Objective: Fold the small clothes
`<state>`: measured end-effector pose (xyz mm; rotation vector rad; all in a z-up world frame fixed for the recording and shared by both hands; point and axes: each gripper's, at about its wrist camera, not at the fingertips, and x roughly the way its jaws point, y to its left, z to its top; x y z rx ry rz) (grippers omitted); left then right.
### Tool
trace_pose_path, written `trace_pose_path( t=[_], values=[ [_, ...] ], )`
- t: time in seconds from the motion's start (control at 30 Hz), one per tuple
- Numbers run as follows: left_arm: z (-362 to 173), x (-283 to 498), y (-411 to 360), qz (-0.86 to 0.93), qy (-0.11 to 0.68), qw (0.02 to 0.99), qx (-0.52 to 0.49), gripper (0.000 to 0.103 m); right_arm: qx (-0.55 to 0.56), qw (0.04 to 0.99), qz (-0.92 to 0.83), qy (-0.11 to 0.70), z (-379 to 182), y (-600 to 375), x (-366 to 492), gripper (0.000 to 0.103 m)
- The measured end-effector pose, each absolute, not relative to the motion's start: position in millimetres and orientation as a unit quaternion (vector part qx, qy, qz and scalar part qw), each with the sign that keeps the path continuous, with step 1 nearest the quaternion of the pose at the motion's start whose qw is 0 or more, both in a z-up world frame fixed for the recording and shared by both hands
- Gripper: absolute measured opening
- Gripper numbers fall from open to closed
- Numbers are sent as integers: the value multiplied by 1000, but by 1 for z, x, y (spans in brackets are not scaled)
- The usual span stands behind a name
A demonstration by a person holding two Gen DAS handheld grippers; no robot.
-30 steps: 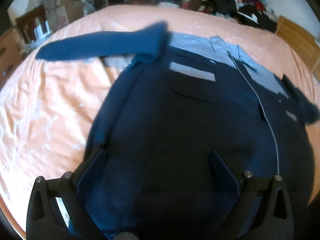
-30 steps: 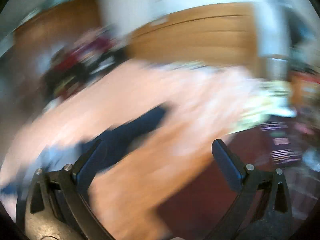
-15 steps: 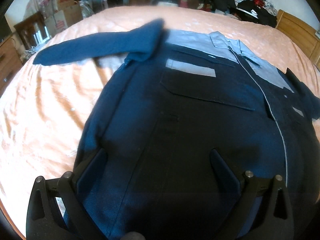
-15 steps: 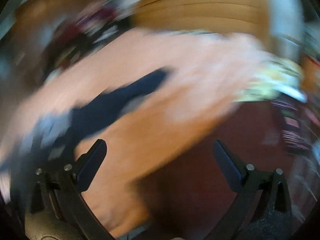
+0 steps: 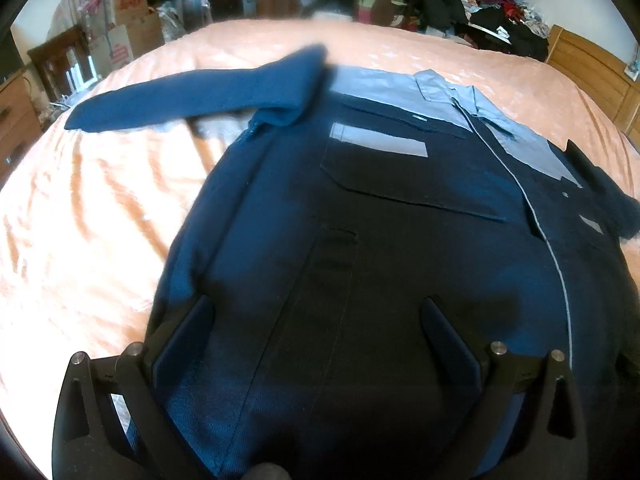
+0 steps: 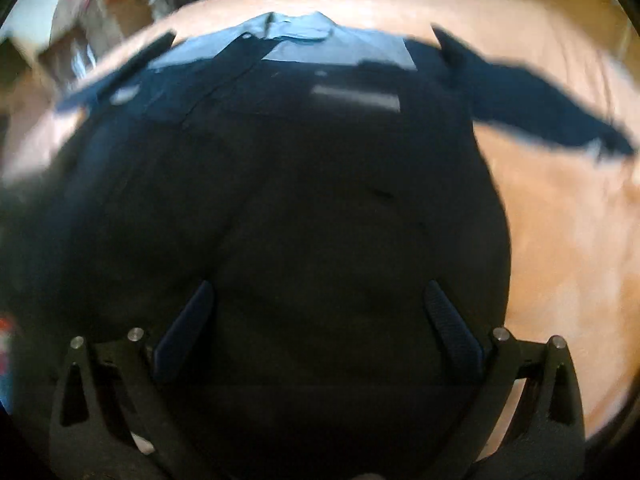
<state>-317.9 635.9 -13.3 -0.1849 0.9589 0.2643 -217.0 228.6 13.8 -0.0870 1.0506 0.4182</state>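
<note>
The left gripper has its two fingers spread wide apart, with nothing between them, and it hangs over the lower part of a dark blue jacket. The right gripper is also spread wide and holds nothing; it is above the lower part of the same jacket, which looks almost black in this blurred view. The jacket lies flat, front side up, on a bed with an orange cover. Its shoulders and collar are light grey-blue, and a thin pale line goes down the closed front. On the chest there is a pocket flap with a pale grey strip above it. One sleeve lies stretched out sideways on the cover in the left wrist view; the other sleeve goes out to the other side in the right wrist view. Behind the bed, a pile of mixed clothes lies at the far side, cardboard boxes stand at the far left, and a wooden headboard is at the right.
</note>
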Motion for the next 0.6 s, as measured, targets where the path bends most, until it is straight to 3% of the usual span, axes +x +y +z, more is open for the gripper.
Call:
trace_pose_path(
  t=[0.17, 0.37, 0.6],
  values=[
    [0, -311, 628, 146, 486, 856, -93, 103, -6, 842, 221, 492, 12, 219, -227, 103],
    [35, -285, 572, 78, 444, 890, -65, 103, 26, 840, 230, 491, 41, 215, -213, 102],
    [-15, -240, 544, 48, 498, 863, -70, 103, 166, 899, 128, 384, 116, 51, -123, 101]
  ],
)
